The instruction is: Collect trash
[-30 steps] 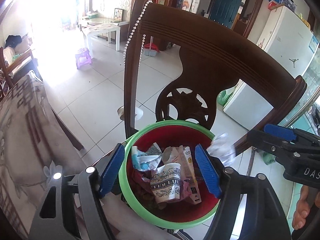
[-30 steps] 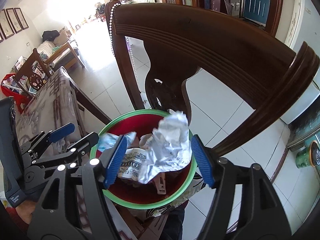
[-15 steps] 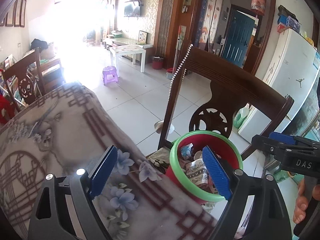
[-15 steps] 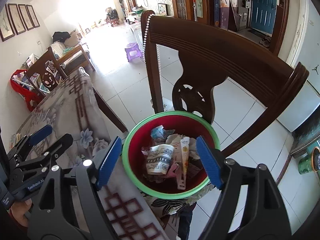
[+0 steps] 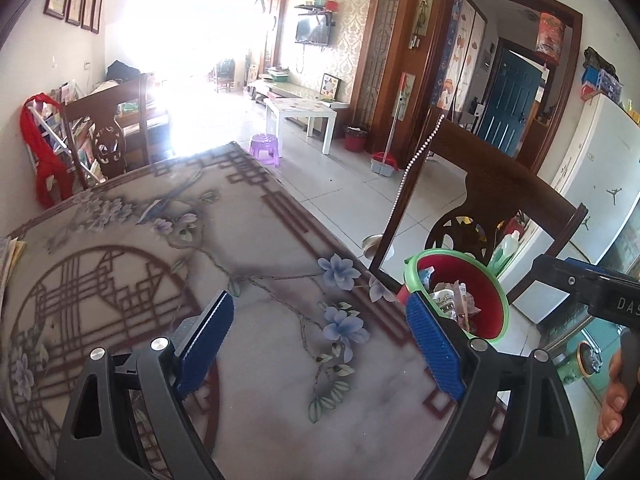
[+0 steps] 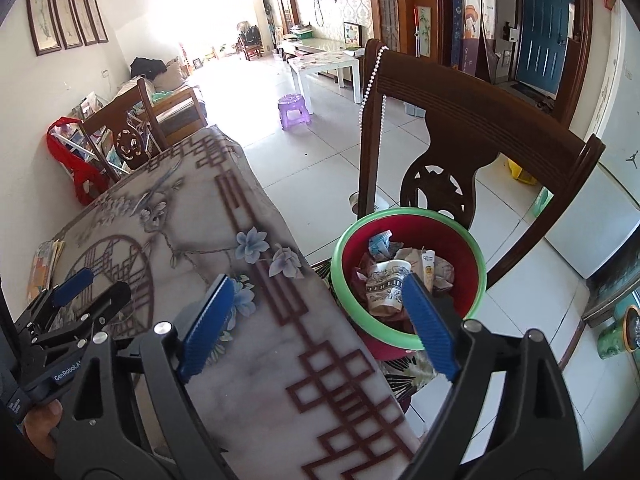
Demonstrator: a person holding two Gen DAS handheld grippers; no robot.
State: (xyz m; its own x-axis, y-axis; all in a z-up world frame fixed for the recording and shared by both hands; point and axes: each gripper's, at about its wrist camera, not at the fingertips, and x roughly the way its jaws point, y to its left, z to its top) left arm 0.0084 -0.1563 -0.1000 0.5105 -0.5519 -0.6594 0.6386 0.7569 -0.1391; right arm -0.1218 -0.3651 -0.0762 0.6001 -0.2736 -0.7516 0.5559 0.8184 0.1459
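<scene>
Jaws of both grippers spread and empty, red green-rimmed bin [image 6: 460,240] on chair, holding paper cup [image 6: 386,284], crumpled wrappers [image 6: 440,272]

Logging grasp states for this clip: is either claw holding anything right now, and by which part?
Nothing is held. The left claw and the right claw are both open and empty above the table; the trash lies in the red bin.

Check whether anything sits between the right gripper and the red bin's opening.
Nothing visible does. The right gripper is open and empty above the table edge, and the red bin beside it is uncovered; the chair back stands behind it.
</scene>
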